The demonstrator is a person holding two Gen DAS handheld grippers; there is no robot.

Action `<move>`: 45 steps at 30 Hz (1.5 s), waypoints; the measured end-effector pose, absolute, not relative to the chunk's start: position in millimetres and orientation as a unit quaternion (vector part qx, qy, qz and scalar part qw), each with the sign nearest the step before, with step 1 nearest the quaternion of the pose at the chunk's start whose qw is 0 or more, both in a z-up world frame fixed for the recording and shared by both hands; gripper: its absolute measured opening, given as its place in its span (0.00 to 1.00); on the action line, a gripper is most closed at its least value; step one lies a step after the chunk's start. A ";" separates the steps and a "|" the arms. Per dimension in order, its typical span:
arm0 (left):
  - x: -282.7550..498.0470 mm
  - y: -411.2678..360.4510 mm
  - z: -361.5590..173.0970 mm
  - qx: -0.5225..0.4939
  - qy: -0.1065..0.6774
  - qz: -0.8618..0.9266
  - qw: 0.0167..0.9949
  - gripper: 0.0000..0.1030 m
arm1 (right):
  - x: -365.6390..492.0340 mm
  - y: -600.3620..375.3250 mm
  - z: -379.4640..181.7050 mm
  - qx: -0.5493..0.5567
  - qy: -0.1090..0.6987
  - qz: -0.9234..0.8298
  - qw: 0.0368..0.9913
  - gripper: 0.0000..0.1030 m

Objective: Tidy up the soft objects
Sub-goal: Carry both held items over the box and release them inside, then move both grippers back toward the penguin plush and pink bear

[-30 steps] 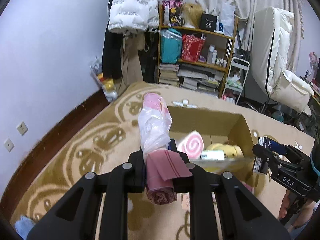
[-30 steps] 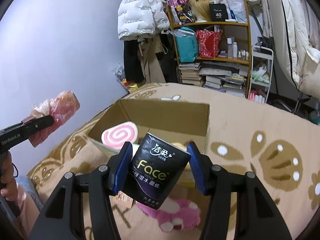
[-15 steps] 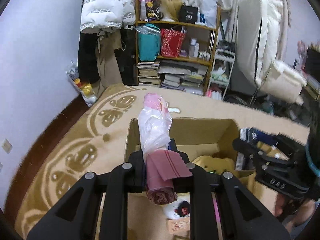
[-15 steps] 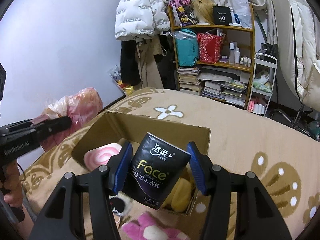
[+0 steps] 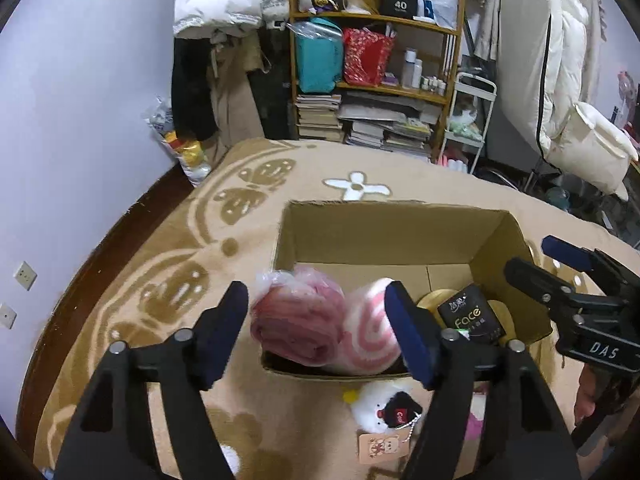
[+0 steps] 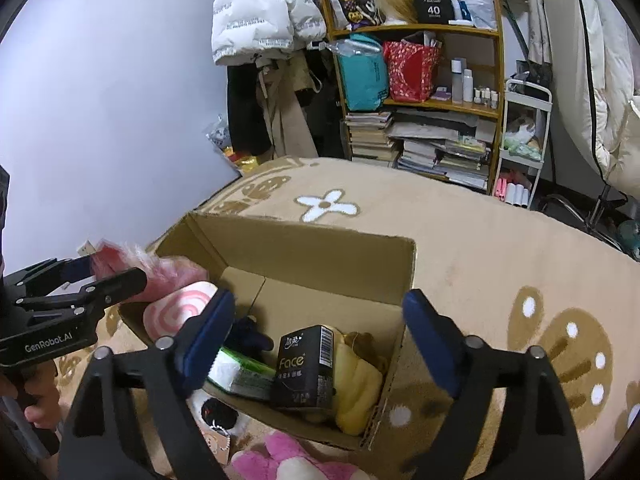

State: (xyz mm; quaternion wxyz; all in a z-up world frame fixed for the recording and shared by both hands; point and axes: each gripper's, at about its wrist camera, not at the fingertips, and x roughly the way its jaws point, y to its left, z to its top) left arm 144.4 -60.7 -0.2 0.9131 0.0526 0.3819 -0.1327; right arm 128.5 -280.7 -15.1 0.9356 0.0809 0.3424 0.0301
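Note:
An open cardboard box (image 5: 384, 232) (image 6: 304, 252) stands on the beige patterned carpet. Inside lie a pink bundle in a plastic bag (image 5: 296, 320) (image 6: 168, 276), a pink swirl cushion (image 5: 368, 328) (image 6: 176, 314), a black "Face" tissue pack (image 5: 472, 316) (image 6: 306, 368), a yellow plush (image 6: 356, 380) and a green-white pack (image 6: 244, 372). My left gripper (image 5: 320, 332) is open over the box's near left side, above the bundle. My right gripper (image 6: 316, 344) is open over the box's near right side, above the tissue pack.
A white plush with a tag (image 5: 384, 404) and a pink plush (image 6: 288, 460) lie on the carpet in front of the box. A cluttered wooden shelf (image 5: 376, 60) with stacked books, hanging coats and a white chair stand at the back. A purple wall runs along the left.
Both grippers moved over the box and opened. The pink bundle dropped from the left gripper into the box; the black tissue pack dropped from the right gripper into the box.

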 end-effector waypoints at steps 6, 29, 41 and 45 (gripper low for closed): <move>132.8 -49.2 11.6 0.068 0.371 -0.104 0.920 0.90 | 116.4 -282.6 -4.8 0.079 0.335 0.022 0.939 1.00; 70.6 -30.6 7.9 0.058 0.398 -0.110 0.909 0.97 | 41.9 -262.6 -8.2 0.083 0.349 0.018 0.933 1.00; 71.1 -37.9 -20.4 0.056 0.441 -0.123 0.887 0.97 | 30.2 -250.4 -44.7 0.077 0.389 0.019 0.918 1.00; 74.6 -41.8 -30.6 0.062 0.454 -0.124 0.880 0.97 | 32.0 -246.1 -56.7 0.069 0.405 0.022 0.912 1.00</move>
